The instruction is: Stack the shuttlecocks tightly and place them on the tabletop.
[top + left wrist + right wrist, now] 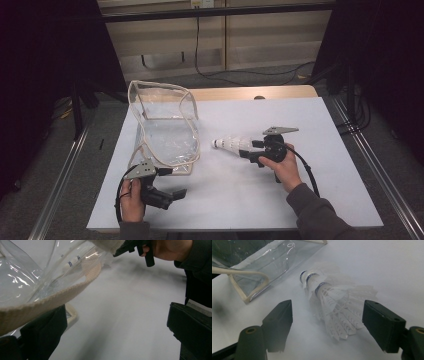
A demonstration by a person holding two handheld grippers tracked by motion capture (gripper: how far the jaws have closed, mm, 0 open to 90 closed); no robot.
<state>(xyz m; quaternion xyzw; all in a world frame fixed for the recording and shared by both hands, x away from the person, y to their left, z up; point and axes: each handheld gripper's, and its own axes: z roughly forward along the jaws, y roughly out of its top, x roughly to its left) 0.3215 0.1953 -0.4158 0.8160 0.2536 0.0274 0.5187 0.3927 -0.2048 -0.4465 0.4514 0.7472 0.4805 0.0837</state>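
Shuttlecocks [329, 295], 3 nested in a stack, lie on the white worktop [310, 125] between the right gripper's [250, 149] spread fingers [278, 322], untouched. The left gripper [112, 327] has its fingers apart, one under the clear bag's [165, 125] cream-edged rim.

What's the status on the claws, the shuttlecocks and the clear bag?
Right claw open around stacked shuttlecocks lying on the table. Left claw open, webbing rim of the clear bag over one jaw. Nothing between shuttlecocks and bag.
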